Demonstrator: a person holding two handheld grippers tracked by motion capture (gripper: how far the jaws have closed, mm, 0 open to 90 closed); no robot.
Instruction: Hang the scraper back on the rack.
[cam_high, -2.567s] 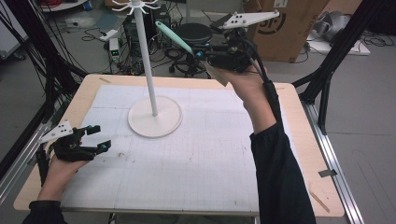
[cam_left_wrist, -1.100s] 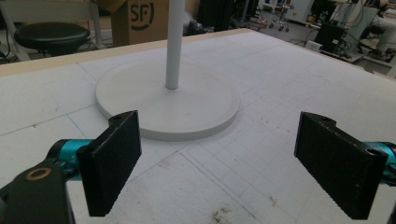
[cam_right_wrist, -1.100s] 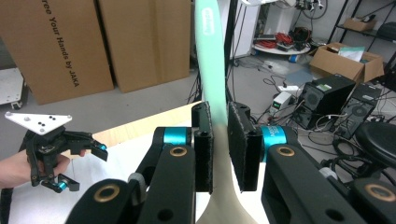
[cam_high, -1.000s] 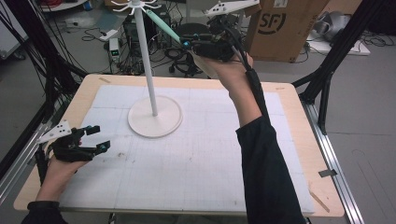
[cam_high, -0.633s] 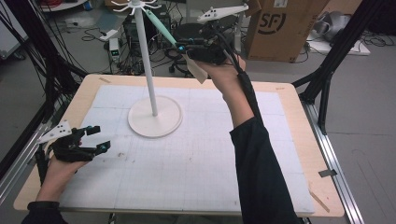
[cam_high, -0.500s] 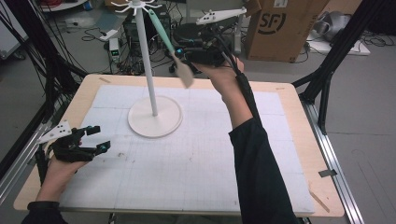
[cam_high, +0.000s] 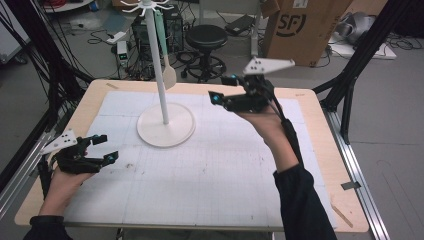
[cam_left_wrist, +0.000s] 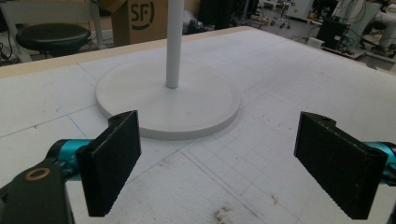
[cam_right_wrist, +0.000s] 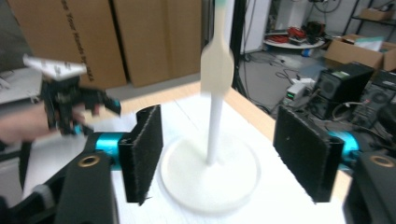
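Since the earlier frames the right tongs (cam_high: 223, 90) have let go of the spatula (cam_high: 165, 50) and pulled back from the top of the stand (cam_high: 165, 125) to hang above the counter's (cam_high: 240, 180) far right part; the spatula, which they carried then, now hangs from a hook at the head of the stand, green handle up, pale blade down beside the pole. Right tongs spread wide with nothing between the jaws; their own view, a bit blurred, looks past the open pads at the pole and the dangling blade (cam_right_wrist: 216, 63). Left tongs (cam_high: 102, 148) unchanged at the near left edge of the counter, low, also spread and empty, facing the stand's round base (cam_left_wrist: 168, 100) from well apart. Step in hand, judged: hanging is done, this is the retreat after release. Spatula looks tilted slightly off plumb, maybe swinging; cannot tell how well it sits on the hook. Next move probably just calls for bringing the right hand (cam_high: 265, 122) down and back clear of the pole without brushing the blade, and leaving the stand unbumped. Left hand has nothing to do.
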